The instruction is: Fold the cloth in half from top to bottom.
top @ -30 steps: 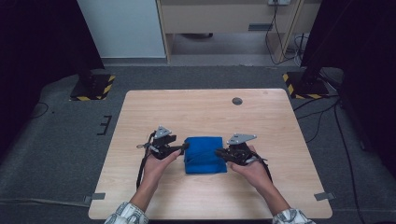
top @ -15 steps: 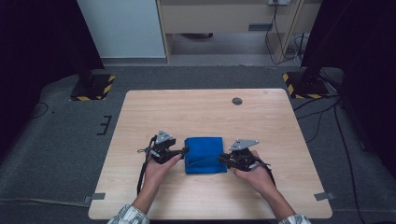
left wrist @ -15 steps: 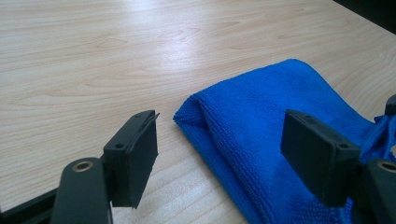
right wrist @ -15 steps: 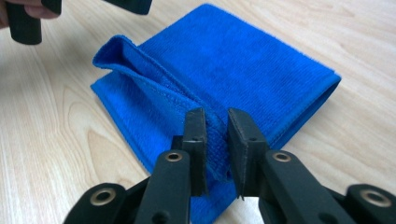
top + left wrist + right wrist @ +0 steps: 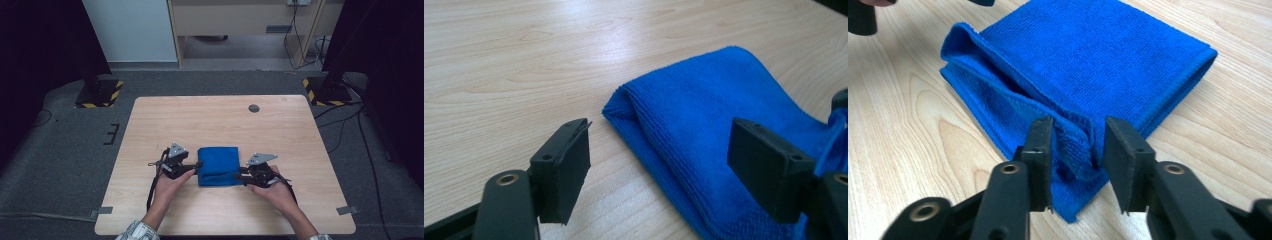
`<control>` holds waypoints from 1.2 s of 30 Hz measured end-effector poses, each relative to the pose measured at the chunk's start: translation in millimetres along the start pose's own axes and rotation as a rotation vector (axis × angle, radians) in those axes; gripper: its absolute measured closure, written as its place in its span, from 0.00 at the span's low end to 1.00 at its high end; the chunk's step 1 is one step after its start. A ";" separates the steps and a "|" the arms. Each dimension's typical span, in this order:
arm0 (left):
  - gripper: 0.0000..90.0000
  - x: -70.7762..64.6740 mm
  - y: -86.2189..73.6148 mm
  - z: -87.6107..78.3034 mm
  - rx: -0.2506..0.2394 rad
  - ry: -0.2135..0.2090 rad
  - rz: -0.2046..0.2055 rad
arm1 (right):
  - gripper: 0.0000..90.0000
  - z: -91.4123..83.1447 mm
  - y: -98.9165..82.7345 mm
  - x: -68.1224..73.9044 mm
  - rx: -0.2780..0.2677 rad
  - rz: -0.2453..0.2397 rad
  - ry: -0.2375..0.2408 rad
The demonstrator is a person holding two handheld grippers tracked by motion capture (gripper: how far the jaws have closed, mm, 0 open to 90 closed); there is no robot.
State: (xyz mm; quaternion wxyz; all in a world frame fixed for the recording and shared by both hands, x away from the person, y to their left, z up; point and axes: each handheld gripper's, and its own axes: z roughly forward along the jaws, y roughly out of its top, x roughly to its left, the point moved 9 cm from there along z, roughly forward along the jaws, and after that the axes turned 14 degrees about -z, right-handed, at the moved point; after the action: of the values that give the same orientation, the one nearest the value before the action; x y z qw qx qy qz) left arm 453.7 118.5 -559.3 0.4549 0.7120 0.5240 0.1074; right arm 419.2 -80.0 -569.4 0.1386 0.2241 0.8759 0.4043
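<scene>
A folded blue cloth (image 5: pixel 218 165) lies flat on the wooden table (image 5: pixel 200 115), between the two hands. My left gripper (image 5: pixel 197 167) is at the cloth's left edge. Its jaws stand wide open (image 5: pixel 664 170) around a corner of the cloth (image 5: pixel 709 115), without touching it. My right gripper (image 5: pixel 240 176) is at the cloth's right near corner. Its jaws (image 5: pixel 1078 155) have just been opening. A loose folded edge of the cloth (image 5: pixel 1088 65) still stands between the pads, with a gap on the right side.
A small dark round insert (image 5: pixel 254 108) sits in the tabletop at the far right. Two black stands with yellow-and-black striped feet (image 5: pixel 97 92) (image 5: pixel 327 90) flank the table's far corners on the grey floor. Bare wood stretches beyond the cloth.
The right gripper's jaws have parted from the cloth's edge. The cloth has settled flatter and squarer on the table. Both hands have barely shifted.
</scene>
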 end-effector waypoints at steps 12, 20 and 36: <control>0.24 -1.7 -7.1 2.4 0.020 0.008 0.014 | 0.57 -6.0 2.7 5.8 -0.006 0.000 0.007; 0.23 -4.1 -10.1 3.2 0.016 0.011 0.019 | 0.51 -8.4 20.1 3.3 -0.053 0.036 -0.019; 0.23 -7.1 -22.0 1.5 0.044 0.021 0.059 | 0.49 10.0 18.3 -13.9 -0.008 0.106 -0.080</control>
State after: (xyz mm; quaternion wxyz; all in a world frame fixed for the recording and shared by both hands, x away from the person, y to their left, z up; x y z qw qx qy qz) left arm 437.4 112.5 -574.6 0.4302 0.7357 0.5099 0.1168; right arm 440.5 -70.2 -560.8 0.1527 0.2857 0.8549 0.4052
